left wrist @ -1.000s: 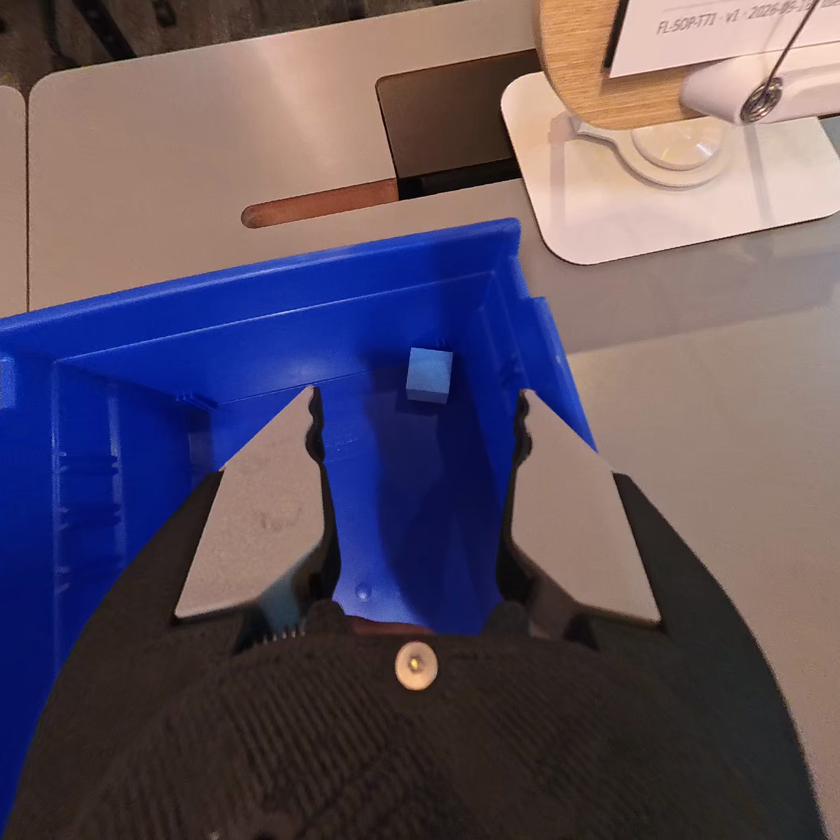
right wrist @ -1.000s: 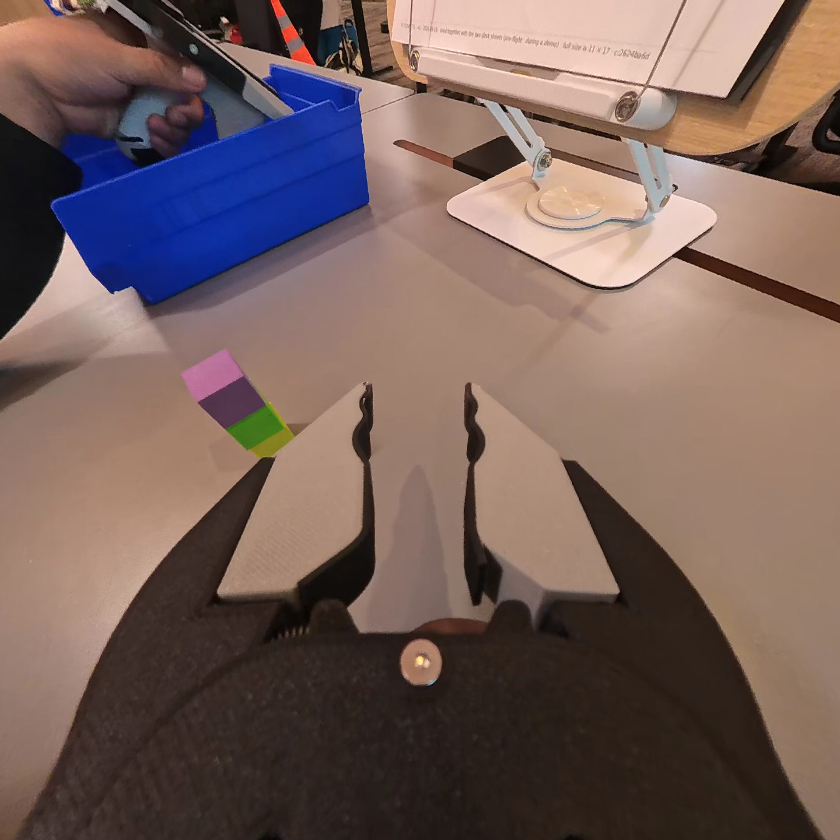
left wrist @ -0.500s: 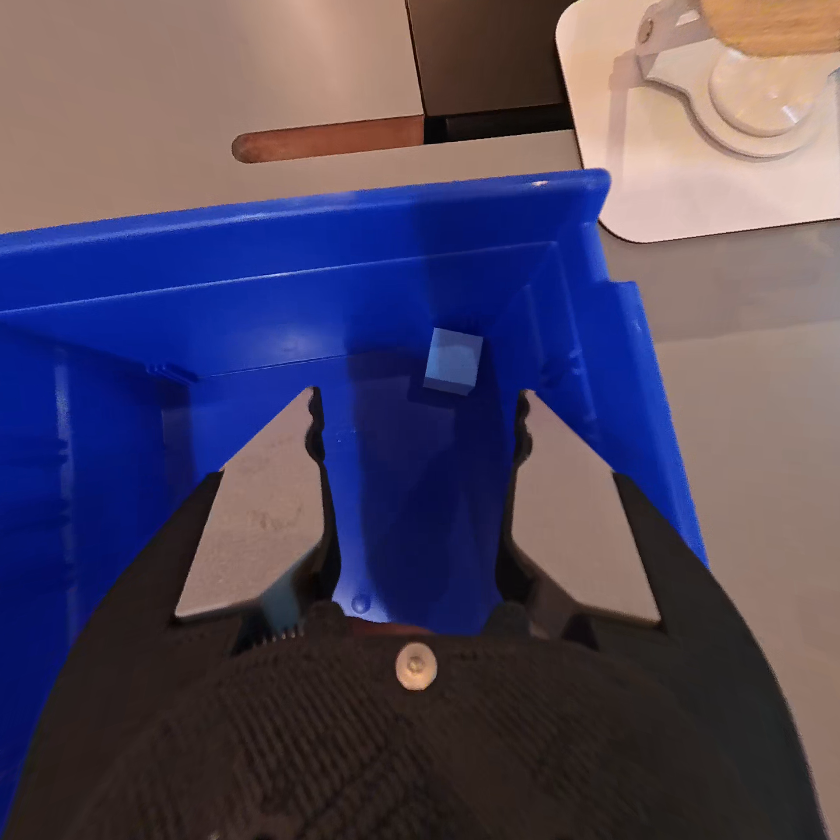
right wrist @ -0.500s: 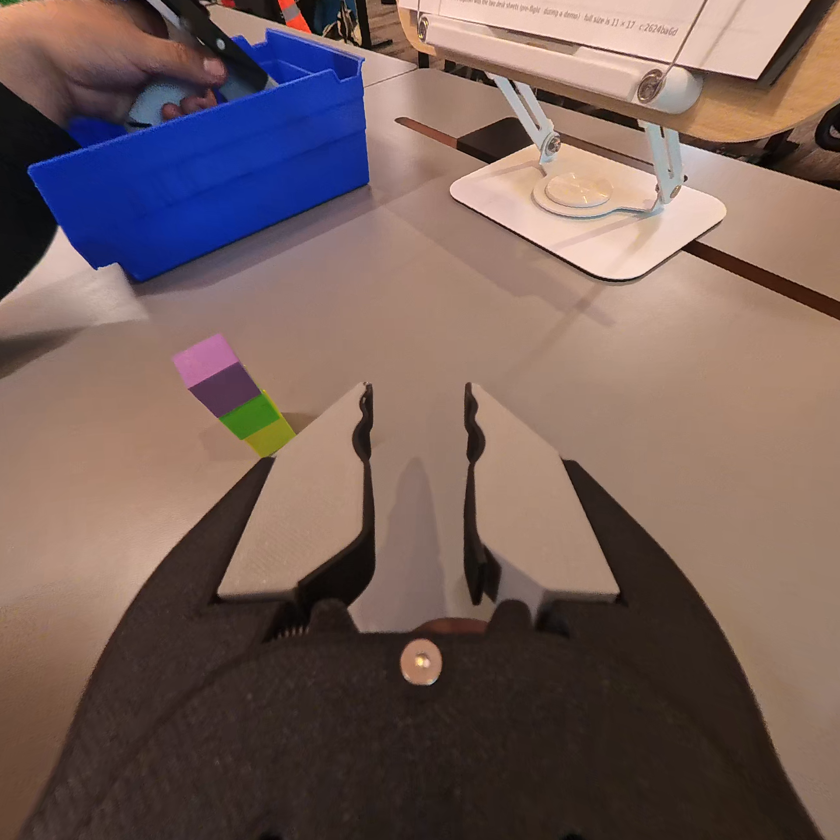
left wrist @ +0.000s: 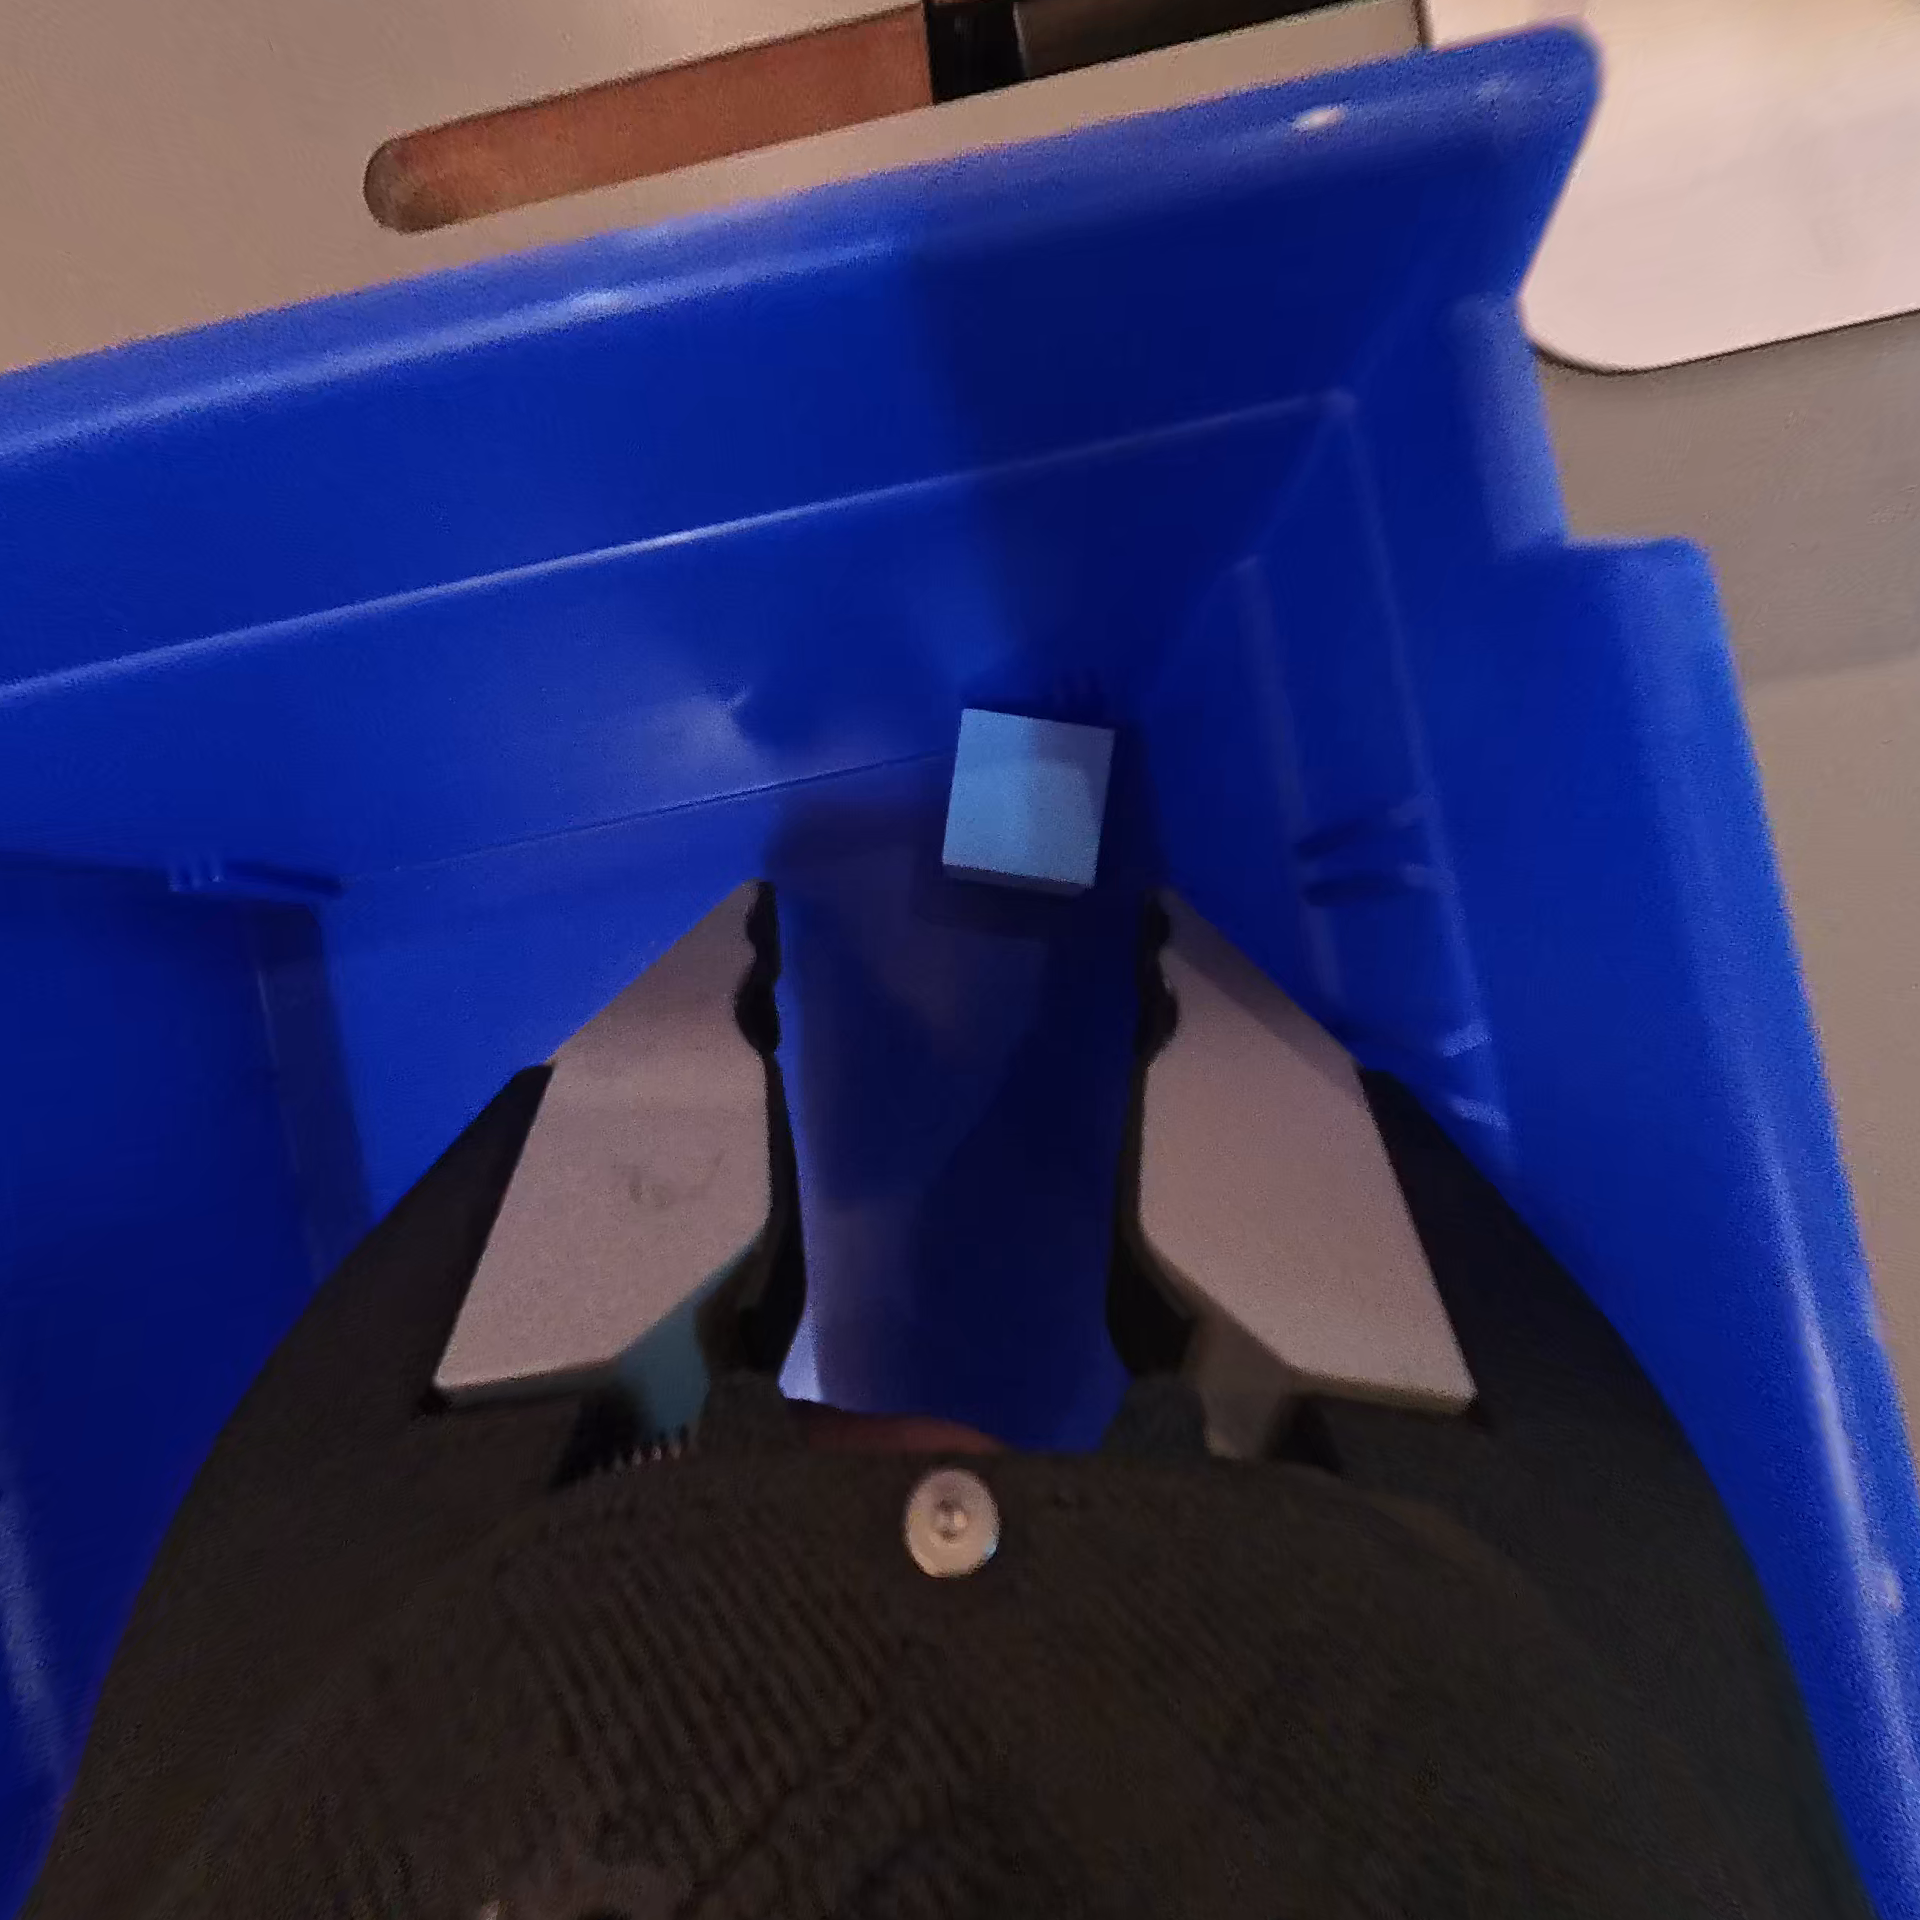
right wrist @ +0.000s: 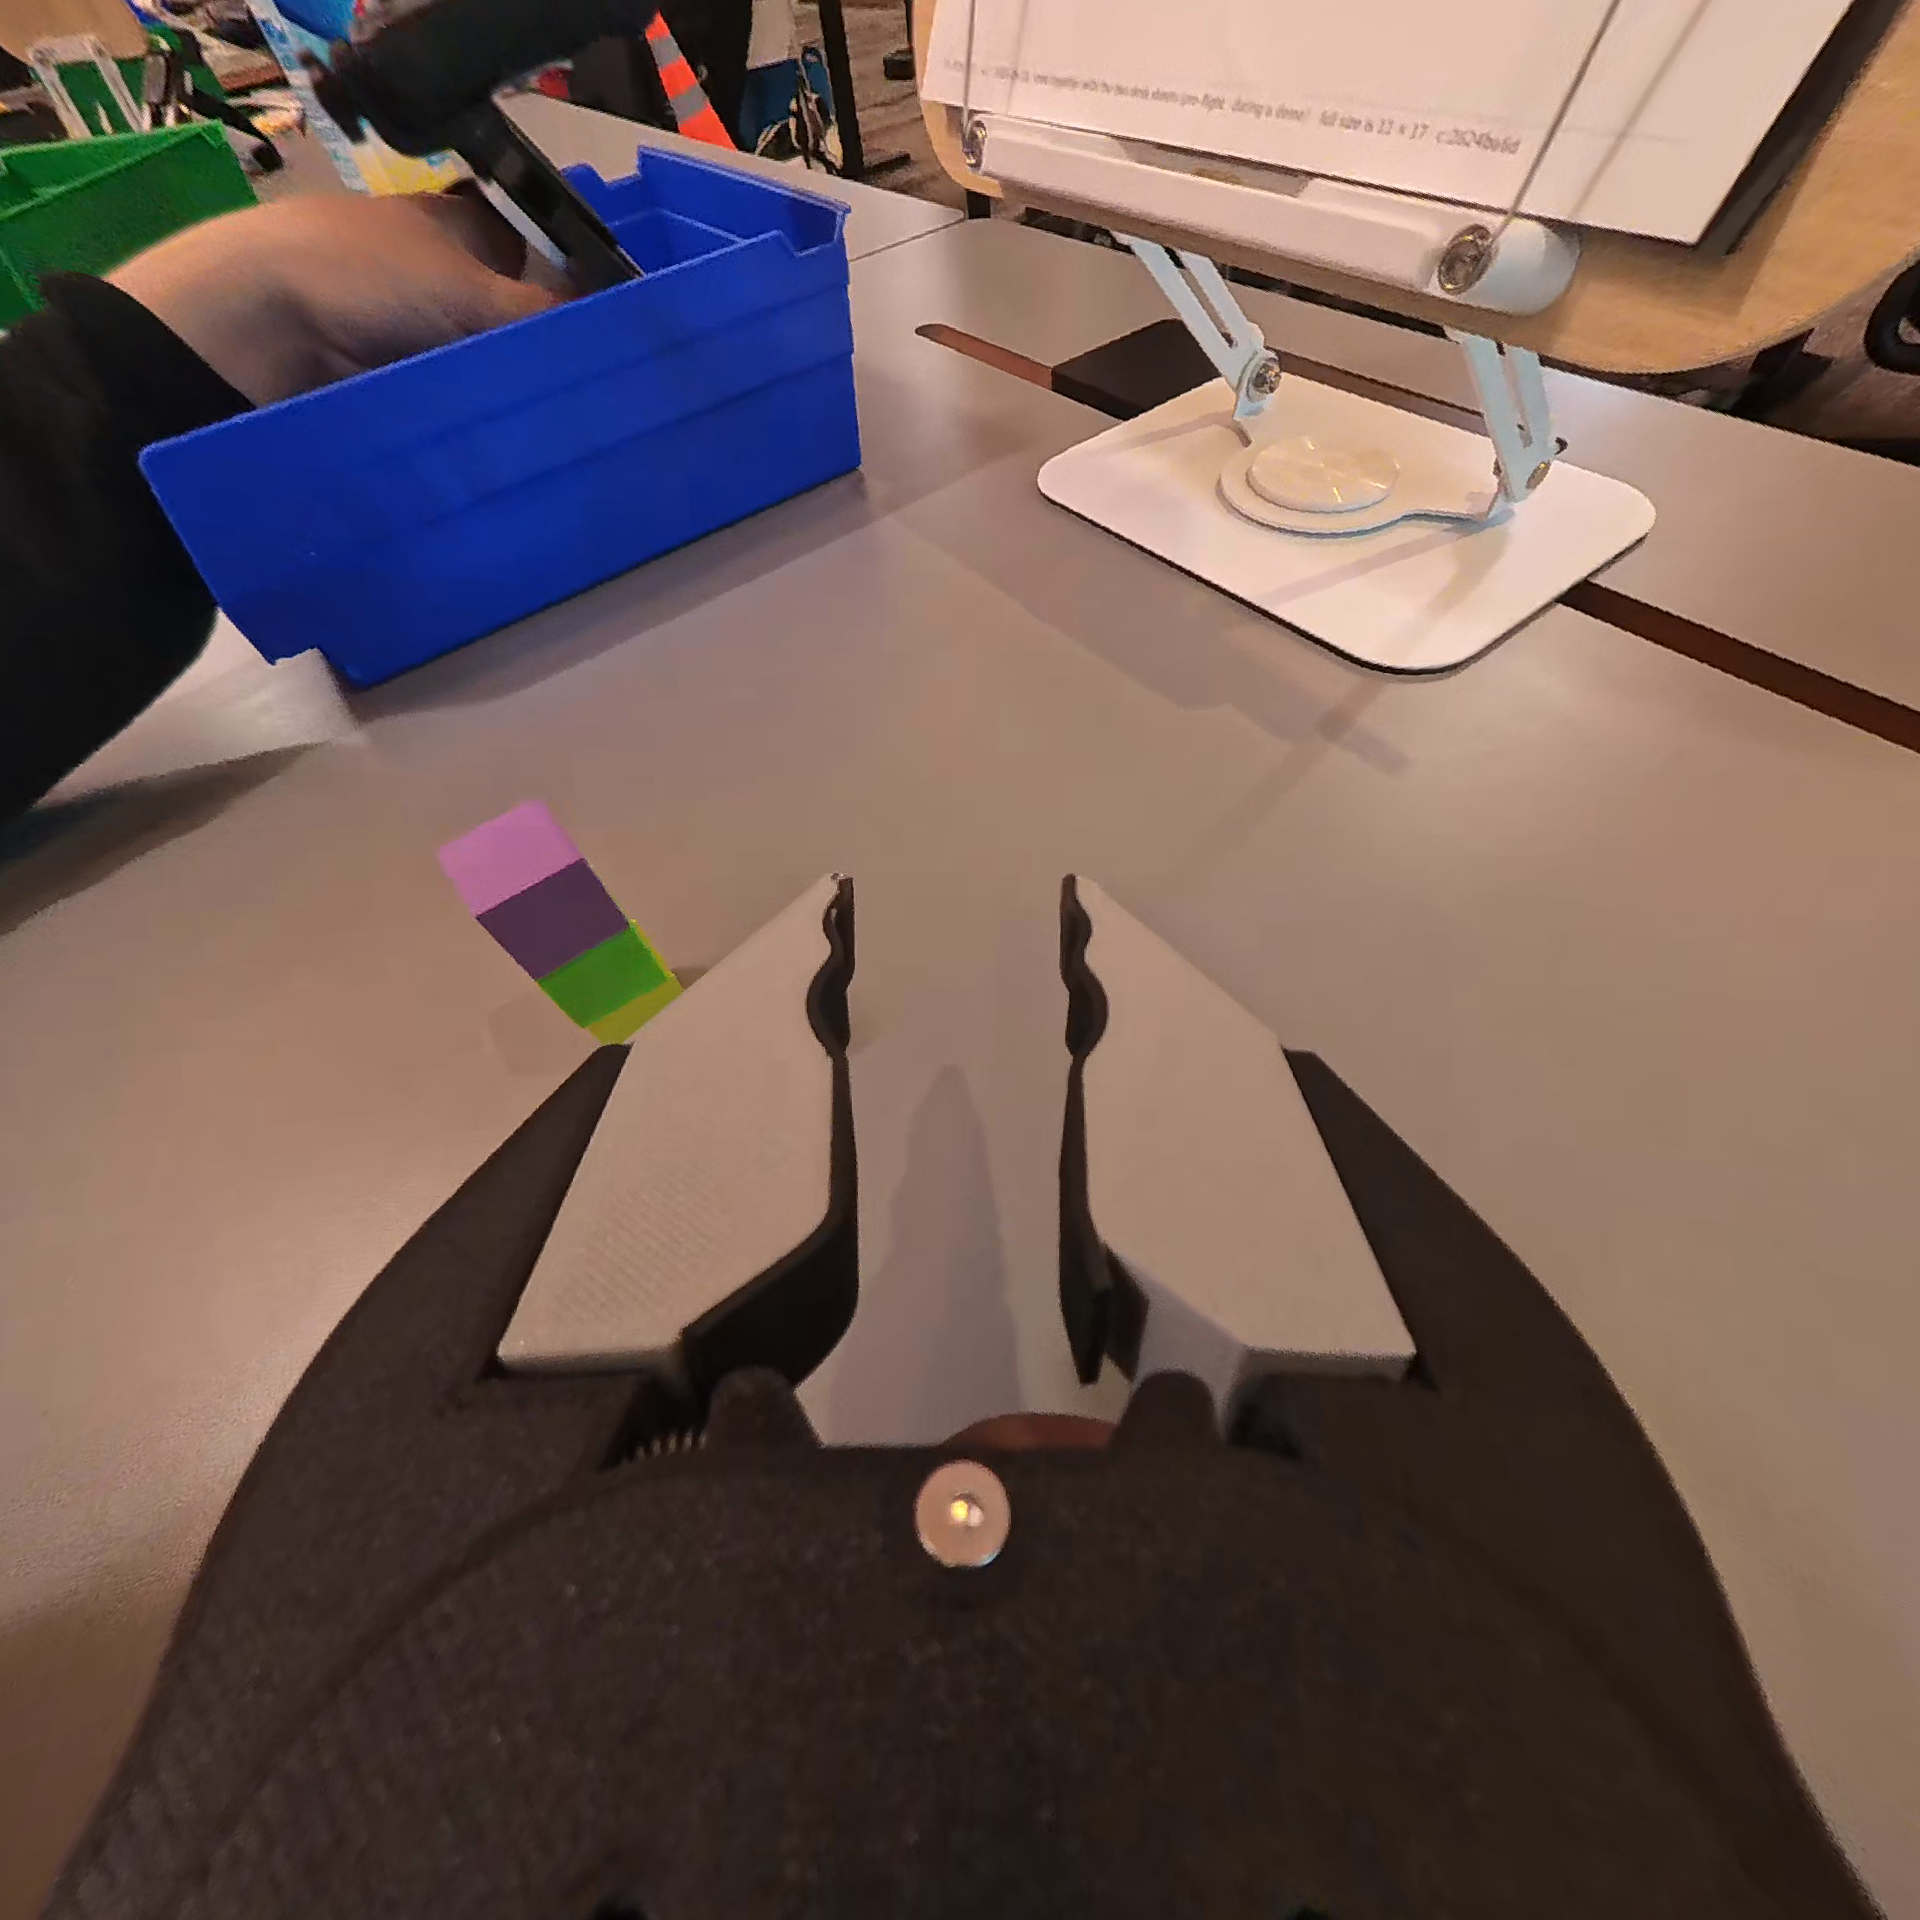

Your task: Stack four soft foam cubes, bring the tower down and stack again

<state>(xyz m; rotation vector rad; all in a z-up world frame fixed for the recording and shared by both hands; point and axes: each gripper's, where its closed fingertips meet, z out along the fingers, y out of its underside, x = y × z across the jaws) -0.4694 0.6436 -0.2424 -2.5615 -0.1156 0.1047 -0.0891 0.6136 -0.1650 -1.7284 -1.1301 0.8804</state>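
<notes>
In the left wrist view a light blue foam cube lies on the floor of a blue bin, near its far right corner. My left gripper is inside the bin, open and empty, its fingertips just short of the cube. In the right wrist view a tower of pink, purple, green and yellow cubes stands on the grey table. My right gripper is open and empty, just right of the tower. The left gripper, held by a hand, reaches into the blue bin.
A white stand carrying a wooden board with paper sits at the back right. A brown slot runs in the table behind the bin. A green bin stands far left. There is about 40 cm between the tips of the two grippers.
My left gripper has moved deeper into the bin toward the light blue cube and its jaws have narrowed a little. My right gripper has barely moved beside the tower.
</notes>
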